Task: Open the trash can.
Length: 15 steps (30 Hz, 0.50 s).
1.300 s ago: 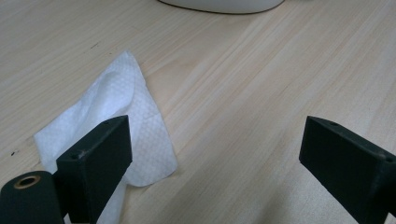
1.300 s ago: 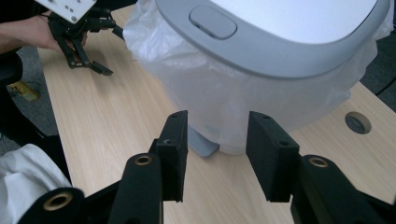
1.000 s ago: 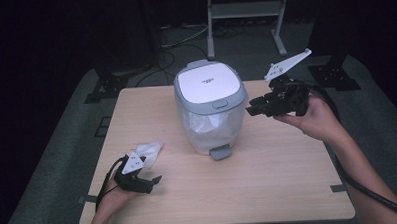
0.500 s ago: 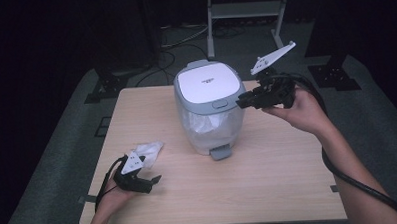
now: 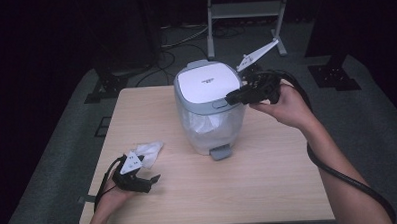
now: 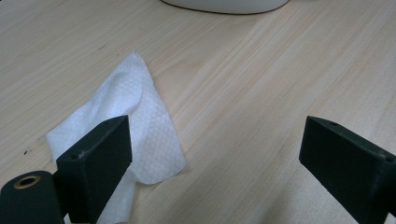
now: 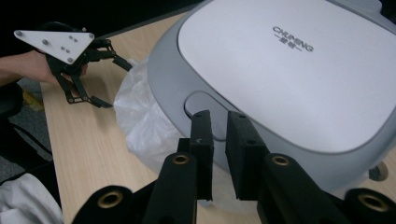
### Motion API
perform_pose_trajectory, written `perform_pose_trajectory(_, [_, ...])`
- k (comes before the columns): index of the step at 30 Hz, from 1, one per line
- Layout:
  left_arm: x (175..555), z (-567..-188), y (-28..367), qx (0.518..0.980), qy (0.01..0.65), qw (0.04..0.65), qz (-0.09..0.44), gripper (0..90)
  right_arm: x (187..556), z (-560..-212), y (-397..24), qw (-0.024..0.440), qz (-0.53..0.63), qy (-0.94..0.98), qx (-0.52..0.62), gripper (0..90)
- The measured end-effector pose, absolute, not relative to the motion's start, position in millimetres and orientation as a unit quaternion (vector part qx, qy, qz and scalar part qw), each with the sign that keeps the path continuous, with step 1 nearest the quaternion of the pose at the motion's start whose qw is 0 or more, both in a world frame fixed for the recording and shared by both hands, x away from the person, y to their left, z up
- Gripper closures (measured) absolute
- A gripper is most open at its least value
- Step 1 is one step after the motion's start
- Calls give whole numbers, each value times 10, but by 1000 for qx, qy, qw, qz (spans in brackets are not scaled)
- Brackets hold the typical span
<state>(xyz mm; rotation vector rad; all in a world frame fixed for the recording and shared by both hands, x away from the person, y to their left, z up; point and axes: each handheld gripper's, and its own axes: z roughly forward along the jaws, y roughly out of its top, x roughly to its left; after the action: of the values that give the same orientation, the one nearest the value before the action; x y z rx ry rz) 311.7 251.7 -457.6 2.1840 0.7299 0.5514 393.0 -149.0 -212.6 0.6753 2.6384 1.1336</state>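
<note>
On the table, CHUMING-branded bin (image 7: 299,70), right gripper (image 7: 219,135) nearly closed, empty, left gripper (image 6: 210,154) wide open beside tissue (image 6: 135,130)

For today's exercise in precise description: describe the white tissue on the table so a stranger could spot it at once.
Start at the wooden table and find the grey bin with a white lid near its middle. Move towards the person's left gripper near the front edge. Beside it lies the tissue, a thin, crumpled, dimpled white sheet, flat on the wood, unlike the plastic liner bulging from the bin.
</note>
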Motion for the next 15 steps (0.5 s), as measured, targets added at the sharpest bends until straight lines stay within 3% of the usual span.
perform_pose_trajectory(15, [3113,-4571,2520,854,286,380,212,83,4022,-2193,-1271,91,372,897,220,861])
